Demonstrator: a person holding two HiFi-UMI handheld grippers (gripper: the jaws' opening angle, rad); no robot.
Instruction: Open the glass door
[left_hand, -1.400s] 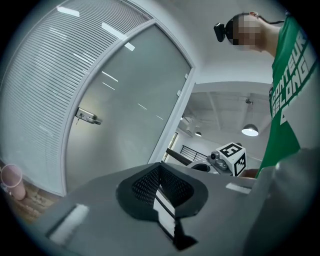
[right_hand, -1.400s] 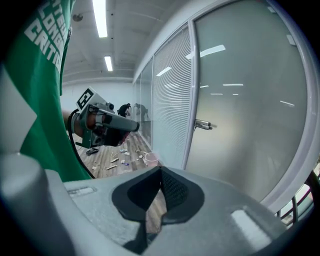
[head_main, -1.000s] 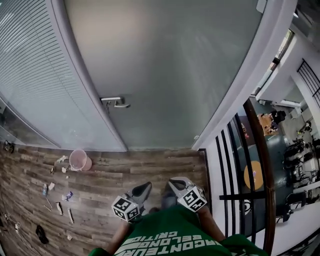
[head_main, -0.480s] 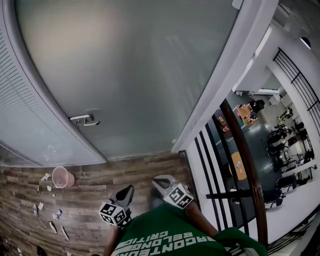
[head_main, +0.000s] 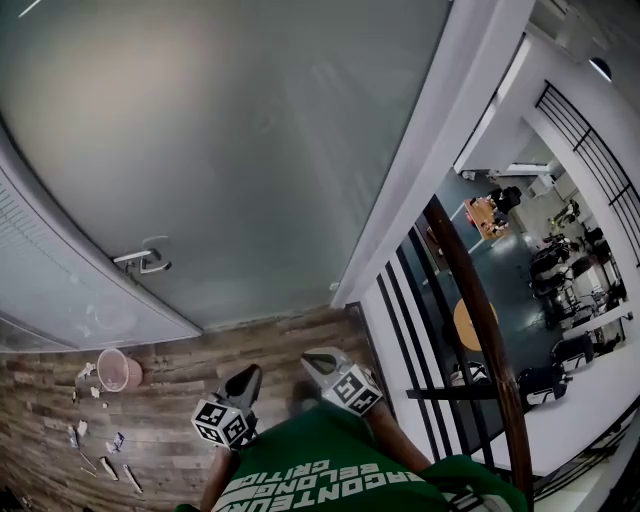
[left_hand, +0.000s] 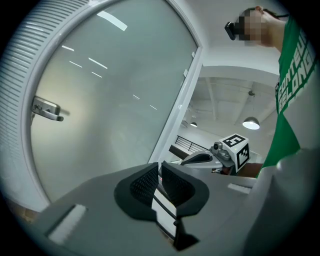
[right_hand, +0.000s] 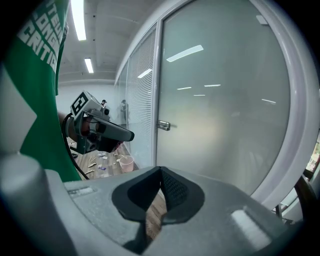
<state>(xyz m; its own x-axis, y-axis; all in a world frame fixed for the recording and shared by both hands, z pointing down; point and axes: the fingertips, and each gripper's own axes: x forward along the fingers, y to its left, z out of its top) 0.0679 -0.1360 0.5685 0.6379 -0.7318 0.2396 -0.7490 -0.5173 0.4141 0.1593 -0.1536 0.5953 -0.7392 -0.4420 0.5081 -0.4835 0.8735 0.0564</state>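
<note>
My left gripper (left_hand: 160, 169) and right gripper (right_hand: 160, 174) hang close to my chest, side by side, each with its jaws drawn together on nothing. Beyond them, across the wooden floor (head_main: 200, 350), the glass door (head_main: 250, 150) stands closed, well apart from both. Its handle (head_main: 140, 261) sits far left, small here, probably a lever. To do this well I should step closer, part the left jaws before reaching it, close squarely around its bar, press down, then swing the door steadily.

An office building: frosted glass door (head_main: 230, 150), slatted glass partition (head_main: 40, 270), railing (head_main: 473, 300) overlooking desks (head_main: 488, 214) below.
</note>
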